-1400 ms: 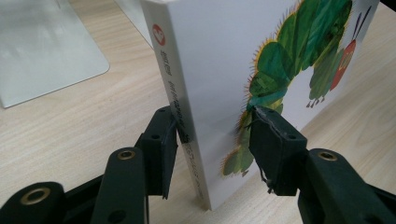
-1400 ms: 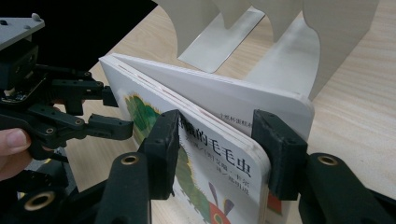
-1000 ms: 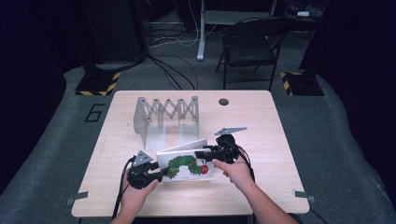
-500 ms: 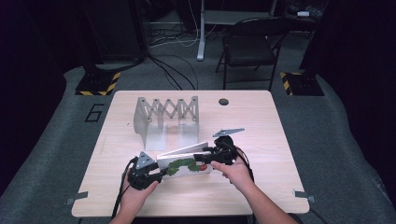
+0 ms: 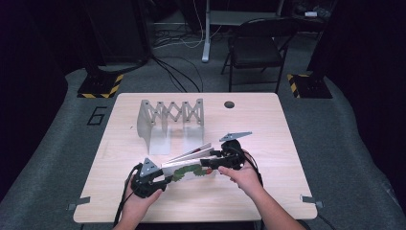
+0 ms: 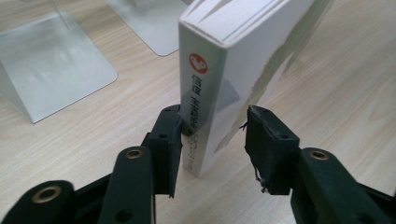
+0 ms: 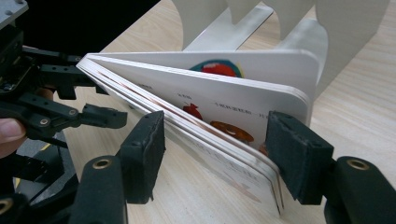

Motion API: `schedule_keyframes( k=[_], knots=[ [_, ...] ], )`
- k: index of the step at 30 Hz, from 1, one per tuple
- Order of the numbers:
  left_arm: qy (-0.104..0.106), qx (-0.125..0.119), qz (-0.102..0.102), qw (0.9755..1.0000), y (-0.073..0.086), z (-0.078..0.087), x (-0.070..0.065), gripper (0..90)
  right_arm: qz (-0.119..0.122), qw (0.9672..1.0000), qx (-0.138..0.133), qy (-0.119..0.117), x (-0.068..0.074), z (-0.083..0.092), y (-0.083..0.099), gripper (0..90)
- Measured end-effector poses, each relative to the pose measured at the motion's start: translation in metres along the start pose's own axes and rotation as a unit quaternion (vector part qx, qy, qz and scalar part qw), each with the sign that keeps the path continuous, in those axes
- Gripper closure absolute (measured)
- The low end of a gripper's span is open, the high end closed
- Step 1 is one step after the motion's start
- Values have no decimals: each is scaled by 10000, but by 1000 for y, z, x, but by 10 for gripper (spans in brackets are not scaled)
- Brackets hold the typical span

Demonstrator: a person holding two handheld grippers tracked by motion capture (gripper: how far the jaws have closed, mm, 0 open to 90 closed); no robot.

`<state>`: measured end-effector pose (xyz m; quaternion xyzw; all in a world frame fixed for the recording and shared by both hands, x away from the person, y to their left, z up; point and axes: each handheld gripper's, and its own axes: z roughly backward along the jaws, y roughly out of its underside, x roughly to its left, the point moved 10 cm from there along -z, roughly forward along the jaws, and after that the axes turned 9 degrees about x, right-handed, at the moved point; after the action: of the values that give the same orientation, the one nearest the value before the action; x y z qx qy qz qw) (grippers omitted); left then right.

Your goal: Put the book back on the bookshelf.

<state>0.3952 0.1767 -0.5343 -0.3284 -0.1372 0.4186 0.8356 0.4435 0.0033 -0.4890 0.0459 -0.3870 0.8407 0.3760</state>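
Observation:
A white board book (image 5: 186,172) with a green caterpillar on its cover stands on its long edge near the table's front. My left gripper (image 5: 165,178) is shut on its spine end; in the left gripper view both pads (image 6: 173,135) press the printed spine (image 6: 210,70). My right gripper (image 5: 210,164) is at the book's other end. Its jaws have just been opening and now straddle the fanned pages (image 7: 224,93) without pressing them. The right gripper (image 7: 217,149) is open, and the left gripper (image 7: 100,114) is seen beyond it.
A grey metal expanding rack (image 5: 170,120) stands behind the book, its plates (image 6: 51,60) close to my left gripper. The wooden table (image 5: 268,124) has a round hole (image 5: 229,104) at the back. A black chair (image 5: 253,43) stands beyond the table.
The right gripper's jaws have spread apart and the pages have fanned open at that end. The cover now leans lower, so less of it faces the camera. Both hands stayed in place.

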Motion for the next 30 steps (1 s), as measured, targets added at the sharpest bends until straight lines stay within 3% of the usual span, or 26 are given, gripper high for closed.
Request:
schedule_keyframes(
  k=[3,5,14,25,30],
  knots=[
    [89,18,-32,10000,0,1,-1,525,-10,10000,-13,38,-2,1,0,373],
    [24,-125,-49,9999,-3,1,1,473,-37,10000,-26,29,-4,2,1,372],
    [123,-217,-43,9997,-9,1,7,434,-151,9999,-59,46,-8,5,6,370],
    [316,-362,-339,9983,-21,-7,1,375,-152,9996,-119,224,-15,8,14,378],
    [432,-375,-354,9977,-25,-12,-1,368,-192,9993,-158,279,-17,12,17,381]
  ],
)
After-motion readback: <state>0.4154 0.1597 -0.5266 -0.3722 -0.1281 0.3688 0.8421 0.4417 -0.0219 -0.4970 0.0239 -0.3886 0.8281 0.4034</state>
